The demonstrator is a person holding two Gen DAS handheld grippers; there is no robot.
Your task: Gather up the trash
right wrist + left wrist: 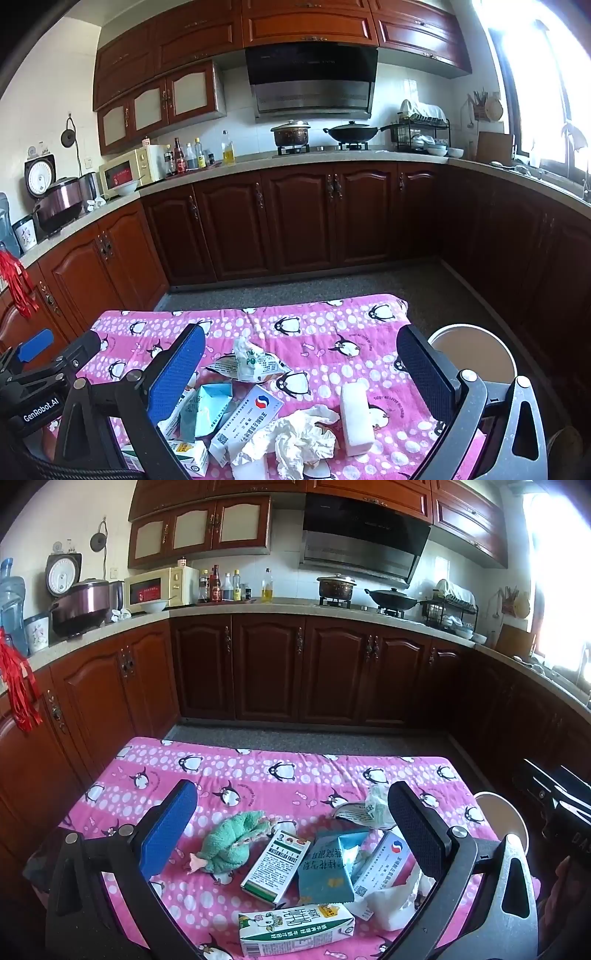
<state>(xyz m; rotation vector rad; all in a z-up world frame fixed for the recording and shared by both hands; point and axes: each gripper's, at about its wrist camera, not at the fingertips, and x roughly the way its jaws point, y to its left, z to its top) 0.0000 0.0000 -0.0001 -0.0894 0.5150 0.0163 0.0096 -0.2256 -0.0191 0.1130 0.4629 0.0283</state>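
Both grippers, left (291, 845) and right (301, 382), hover with fingers spread, empty, over piled trash; the tissue (299, 439) may tear or drag neighbouring boxes off the worktop (314, 317).

Dark wood cabinets (295, 218) are seen beyond the claw, a range hood (312, 83) above; right, perhaps a window (546, 74), glare-washed.
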